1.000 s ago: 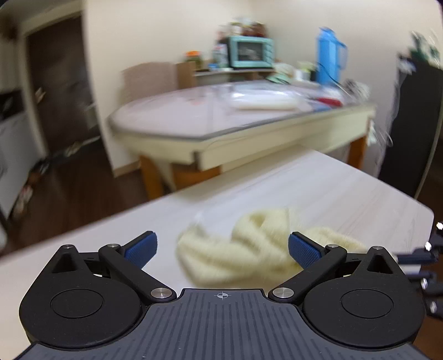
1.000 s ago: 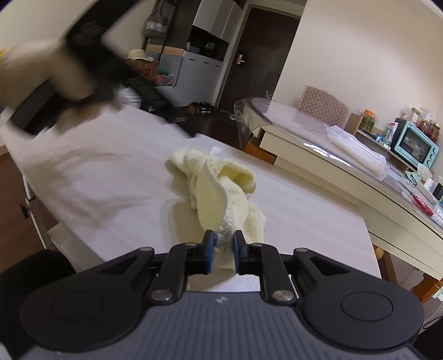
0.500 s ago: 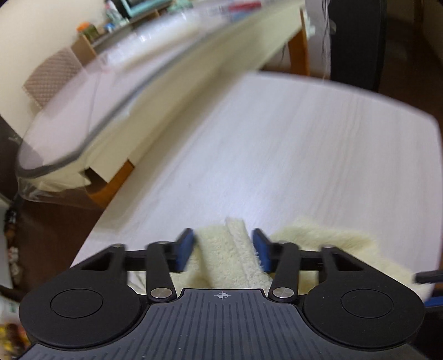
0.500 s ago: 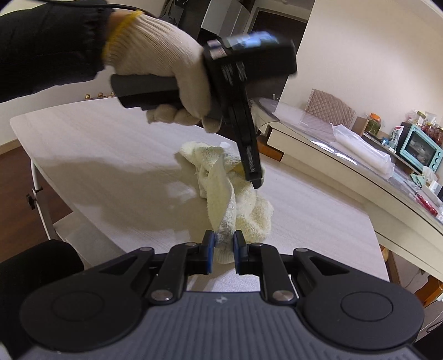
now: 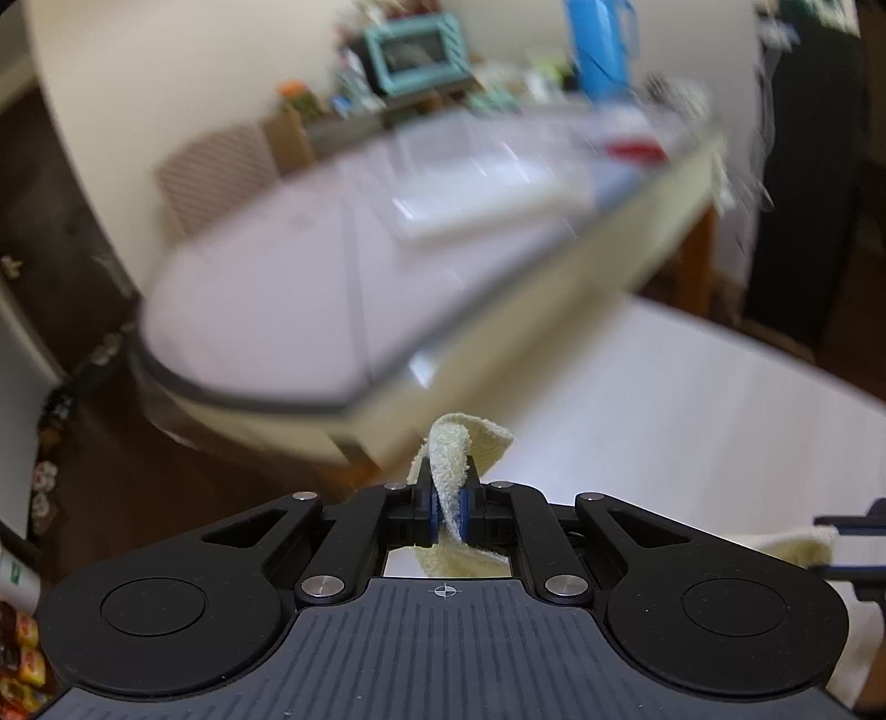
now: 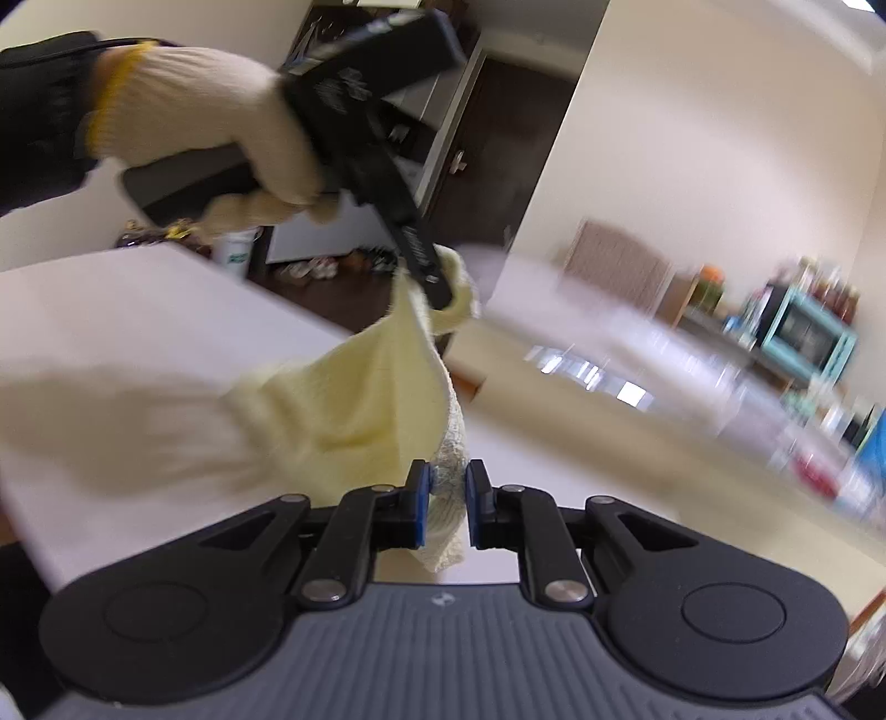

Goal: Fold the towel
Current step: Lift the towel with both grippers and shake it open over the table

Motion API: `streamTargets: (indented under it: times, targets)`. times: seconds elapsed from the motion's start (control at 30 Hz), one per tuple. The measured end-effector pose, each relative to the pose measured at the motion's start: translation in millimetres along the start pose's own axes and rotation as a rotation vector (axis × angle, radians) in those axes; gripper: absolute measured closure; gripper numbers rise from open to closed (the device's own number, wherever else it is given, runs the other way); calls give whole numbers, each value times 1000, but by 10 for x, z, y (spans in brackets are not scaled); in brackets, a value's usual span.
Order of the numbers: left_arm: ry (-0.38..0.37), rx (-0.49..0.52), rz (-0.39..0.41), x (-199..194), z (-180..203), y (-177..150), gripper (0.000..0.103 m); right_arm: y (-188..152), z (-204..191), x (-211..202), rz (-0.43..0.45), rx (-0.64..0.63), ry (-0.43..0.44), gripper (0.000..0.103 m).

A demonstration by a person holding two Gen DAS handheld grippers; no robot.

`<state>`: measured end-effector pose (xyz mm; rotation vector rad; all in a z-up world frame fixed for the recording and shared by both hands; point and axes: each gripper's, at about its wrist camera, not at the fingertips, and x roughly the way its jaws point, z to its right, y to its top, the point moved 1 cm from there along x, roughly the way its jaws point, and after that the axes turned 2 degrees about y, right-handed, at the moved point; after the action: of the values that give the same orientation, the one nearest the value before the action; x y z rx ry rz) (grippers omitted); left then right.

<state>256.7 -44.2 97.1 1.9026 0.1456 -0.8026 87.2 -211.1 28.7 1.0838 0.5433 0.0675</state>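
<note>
The pale yellow towel hangs in the air between both grippers, above the white table. My left gripper is shut on one towel corner, which sticks up between its blue pads. In the right wrist view that gripper shows high at the top, held by a gloved hand. My right gripper is shut on another towel edge. Its fingers show at the right edge of the left wrist view, with towel in them.
A second table with a glass top stands just beyond the white table. A teal toaster oven, a blue jug and clutter sit at its far side. A dark door is behind.
The left gripper closed on a towel corner and lifted it. Both grippers rose and the towel came up off the table, stretched between them.
</note>
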Motion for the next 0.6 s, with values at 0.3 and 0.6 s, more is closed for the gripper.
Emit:
streamTargets:
  times: [0.3,0.6]
  targets:
    - [166,-152,206,-1157,-183,-258,96,648,99,-274,227,-138,-60,88]
    - [123,-303,-50,-1351,333,-1922,96,-199,-849,-466,55,-252,235,88]
